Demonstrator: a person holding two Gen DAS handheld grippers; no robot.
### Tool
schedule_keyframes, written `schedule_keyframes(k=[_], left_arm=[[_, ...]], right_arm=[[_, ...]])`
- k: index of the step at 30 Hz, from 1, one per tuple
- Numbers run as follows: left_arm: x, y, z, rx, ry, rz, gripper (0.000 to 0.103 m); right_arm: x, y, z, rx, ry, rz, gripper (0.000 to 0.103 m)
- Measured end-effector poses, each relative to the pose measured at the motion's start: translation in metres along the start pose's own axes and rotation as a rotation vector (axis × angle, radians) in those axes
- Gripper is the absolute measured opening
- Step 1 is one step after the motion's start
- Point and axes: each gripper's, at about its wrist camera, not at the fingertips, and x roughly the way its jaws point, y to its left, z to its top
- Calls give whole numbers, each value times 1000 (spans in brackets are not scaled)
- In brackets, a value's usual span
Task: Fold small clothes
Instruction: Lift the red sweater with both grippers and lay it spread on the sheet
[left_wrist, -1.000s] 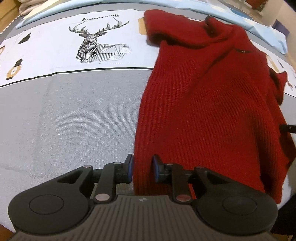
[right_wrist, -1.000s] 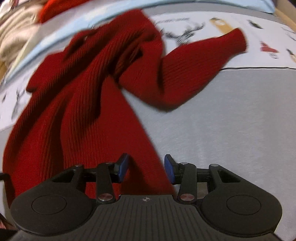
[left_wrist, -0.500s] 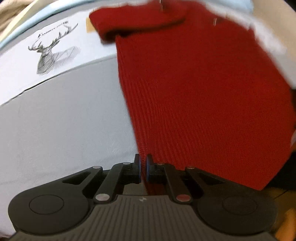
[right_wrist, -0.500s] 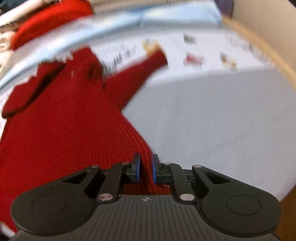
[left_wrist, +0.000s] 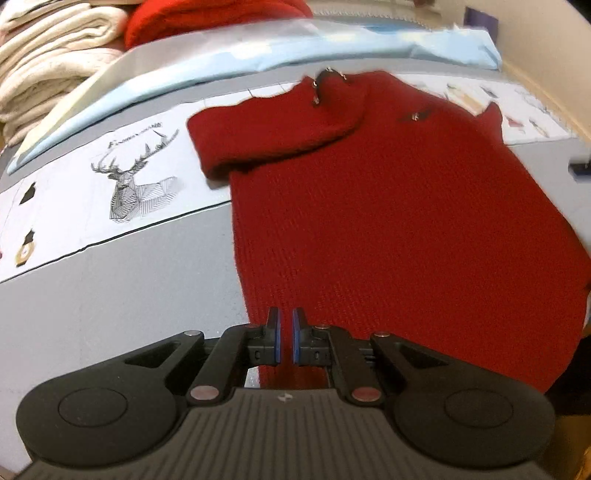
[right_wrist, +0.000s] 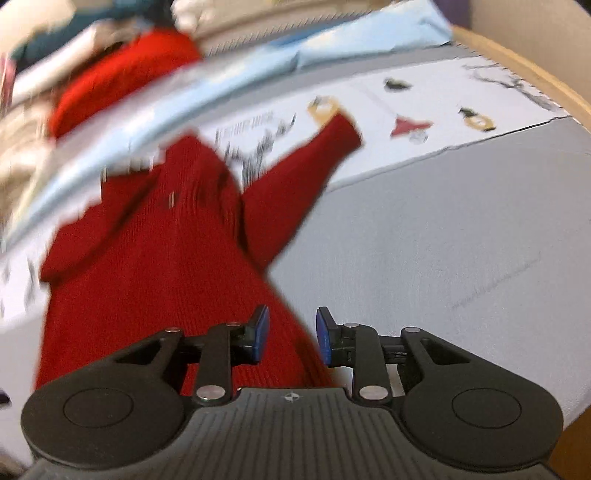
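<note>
Change within the last second: found both grippers spread above the hem a second ago, then pressed together on it half a second ago. Now saw the left gripper (left_wrist: 286, 339) almost closed, with only a thin slit between the pads and red knit in that slit, so judged it as pinching the hem of the sweater (left_wrist: 388, 221) at its left corner. Saw the right gripper (right_wrist: 291, 336) with pads apart again, having just been opening, the sweater edge in the gap but pressed from neither side, so judged it as let go. Found the sweater lying on the bed (left_wrist: 129, 314), much flatter than a second ago, with the body smooth and straight, one sleeve (left_wrist: 273, 136) folded across near the collar and the other sleeve (right_wrist: 295, 177) stretched out sideways onto the printed strip. Took this to mean that the straightening pull was finished, at least on the right side. Saw no fold in the body yet, so judged the task as near its beginning. Probably needed next: to free the left corner too, then to bring the stretched sleeve over the body.
</note>
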Motion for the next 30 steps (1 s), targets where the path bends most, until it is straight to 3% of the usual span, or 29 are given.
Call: schedule_keyframes(k=[2,6,8,9,10,13,14,16,19,20,21,22,26,28,30], left_arm=[[-5,0,15,-3,-68,17,6],[-9,15,71,-165,-140,-17,6],[-5,17,100,-222,-134,6,6],[0,20,114,-247,-138,12,7],[5,23,123,-267,-153,6,7],[19,22,137,-298,-230,4,7],[29,20,136,-295,-232,13,7],[49,18,145,-316,-144,77,7],[56,14,166,-349,-178,34,7],[56,10,169,-335,-195,38,7],[59,9,171,-314,-204,53,7],[62,5,172,-291,-203,69,7],[72,0,173,-295,-168,66,7],[71,-3,175,-297,-166,71,7],[75,-1,176,-296,-173,71,7]], right_arm=[[-2,0,8,47,-67,7,17],[13,3,26,117,-106,32,20],[34,9,38,142,-78,64,24],[46,14,42,145,-59,67,30],[59,15,44,145,-42,55,36],[92,15,47,174,19,29,40],[104,14,49,193,39,31,40],[124,13,53,206,58,22,46],[148,12,59,202,64,3,47],[156,11,61,201,65,2,46],[161,11,64,194,54,4,35],[164,12,68,175,36,6,11],[166,14,96,75,-22,81,9],[150,12,121,-7,-117,89,8],[123,-3,148,-22,-272,29,8]])
